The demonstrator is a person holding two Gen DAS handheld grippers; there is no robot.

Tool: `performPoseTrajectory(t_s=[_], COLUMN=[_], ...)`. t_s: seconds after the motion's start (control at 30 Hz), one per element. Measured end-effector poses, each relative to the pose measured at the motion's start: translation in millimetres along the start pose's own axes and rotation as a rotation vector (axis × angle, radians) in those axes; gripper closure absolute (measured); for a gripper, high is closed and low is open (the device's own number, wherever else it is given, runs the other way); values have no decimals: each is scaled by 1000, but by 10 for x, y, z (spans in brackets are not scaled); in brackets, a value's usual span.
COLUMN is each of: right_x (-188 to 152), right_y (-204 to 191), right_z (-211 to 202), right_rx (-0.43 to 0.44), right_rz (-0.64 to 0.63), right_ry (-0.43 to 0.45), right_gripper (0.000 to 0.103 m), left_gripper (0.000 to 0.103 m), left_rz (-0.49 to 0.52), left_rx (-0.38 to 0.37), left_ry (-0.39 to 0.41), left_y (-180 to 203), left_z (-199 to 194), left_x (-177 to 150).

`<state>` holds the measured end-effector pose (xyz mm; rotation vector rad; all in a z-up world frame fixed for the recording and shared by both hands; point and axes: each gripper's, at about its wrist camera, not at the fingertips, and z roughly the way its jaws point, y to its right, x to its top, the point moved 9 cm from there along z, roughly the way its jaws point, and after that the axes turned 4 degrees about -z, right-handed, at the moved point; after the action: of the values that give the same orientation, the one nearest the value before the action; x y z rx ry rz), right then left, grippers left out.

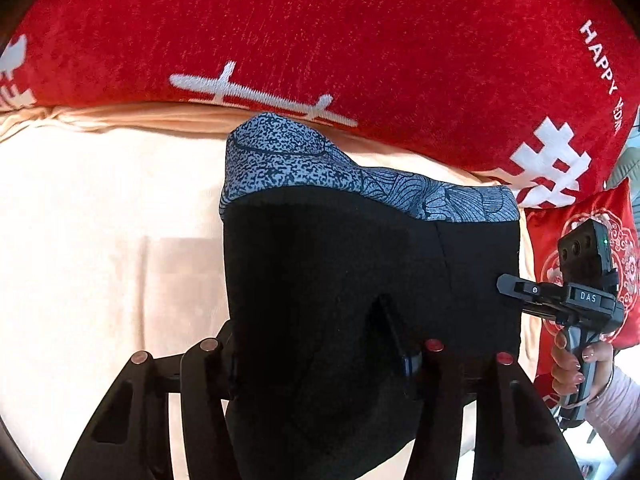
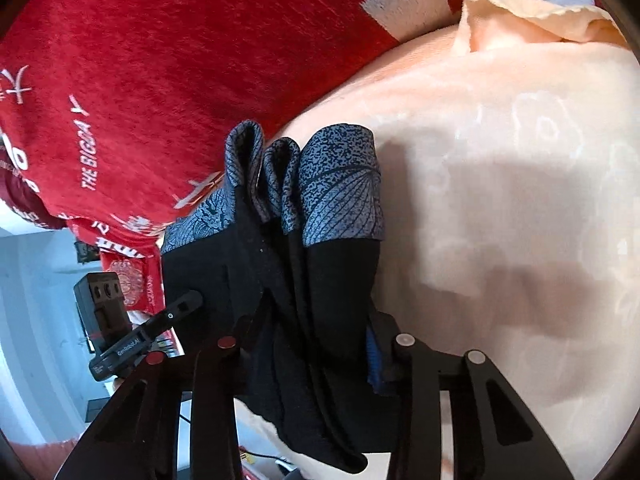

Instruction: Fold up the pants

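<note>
My left gripper (image 1: 320,356) pinches the black pants (image 1: 340,272) from the near edge, its two fingers pressed into the cloth so that the fabric folds over them and hides the pads. From this left wrist view, the pants hang straight ahead of the gripper, with the grey patterned waistband (image 1: 320,168) at the far end, lying against a peach sheet (image 1: 100,220). Beyond the waistband a red blanket (image 1: 320,20) with white lettering fills the far side. To the right of my gripper, the right gripper (image 1: 506,284) bites the pants' right edge, held by a hand (image 1: 576,364) in a pale sleeve (image 1: 620,404), with a red cushion (image 1: 580,240) behind it.

From the right wrist view, my right gripper (image 2: 312,344) is closed on the bunched pants (image 2: 320,300), the black cloth gathered in several folds between its fingers and spilling below them. The waistband (image 2: 340,184) stands ahead of the gripper in three loose loops. The sheet (image 2: 500,200) spreads to the right, the blanket (image 2: 160,60) to the left and ahead. Left of this gripper, the left gripper (image 2: 192,304) meets the pants' far-left edge; I cannot tell its grip from here.
</note>
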<state>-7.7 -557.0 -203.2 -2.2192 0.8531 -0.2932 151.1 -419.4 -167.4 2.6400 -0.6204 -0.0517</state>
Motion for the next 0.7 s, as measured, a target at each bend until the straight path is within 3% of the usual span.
performPoseTrajectory(t_s=[0.37, 0.7], right_x=[-508, -1132], right_y=[-269, -510], right_z=[-231, -101], right_rx=[58, 83], right_rz=[-20, 45], right_ry=[-29, -6], right_gripper=[62, 62], left_gripper=[47, 47], left_rz=[-23, -8], left_rx=[23, 26], left_ry=[24, -4], left_y=[14, -358], left_z=[-544, -686], left_x=[-602, -958])
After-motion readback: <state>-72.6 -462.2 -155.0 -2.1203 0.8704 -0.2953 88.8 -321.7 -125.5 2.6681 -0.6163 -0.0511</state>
